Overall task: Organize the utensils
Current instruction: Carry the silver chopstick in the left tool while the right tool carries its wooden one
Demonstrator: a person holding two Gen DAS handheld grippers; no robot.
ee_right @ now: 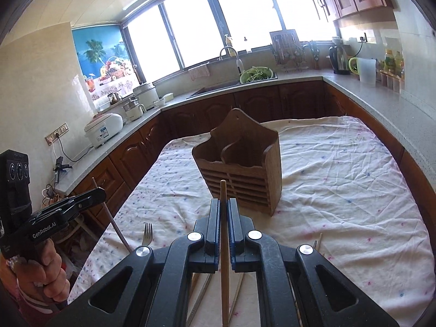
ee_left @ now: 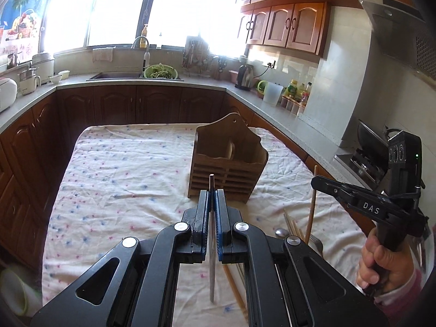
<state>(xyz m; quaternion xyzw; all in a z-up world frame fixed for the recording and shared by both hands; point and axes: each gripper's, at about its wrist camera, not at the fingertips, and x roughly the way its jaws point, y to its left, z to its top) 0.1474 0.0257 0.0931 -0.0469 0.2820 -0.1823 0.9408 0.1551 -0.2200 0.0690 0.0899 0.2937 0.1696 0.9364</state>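
A wooden two-compartment utensil holder point(ee_left: 227, 160) point(ee_right: 241, 163) stands on the cloth-covered table. My left gripper point(ee_left: 212, 194) is shut on a thin grey chopstick point(ee_left: 211, 188), held upright just in front of the holder. My right gripper point(ee_right: 223, 203) is shut on a wooden chopstick point(ee_right: 223, 190), also upright in front of the holder. The right gripper shows in the left wrist view point(ee_left: 316, 181) with its chopstick point(ee_left: 312, 204). The left gripper shows in the right wrist view point(ee_right: 100, 190) with its chopstick point(ee_right: 109, 212). Loose chopsticks point(ee_left: 293, 227), a spoon point(ee_left: 282, 233) and a fork point(ee_right: 147, 233) lie on the cloth.
The table wears a white dotted cloth point(ee_left: 122, 169). Kitchen counters surround it: a sink point(ee_left: 117, 75) with a bowl of greens point(ee_left: 160, 72) behind, a kettle point(ee_left: 244, 77) and bottles at right, a stove point(ee_left: 365, 160), rice cookers point(ee_right: 105, 129) at left.
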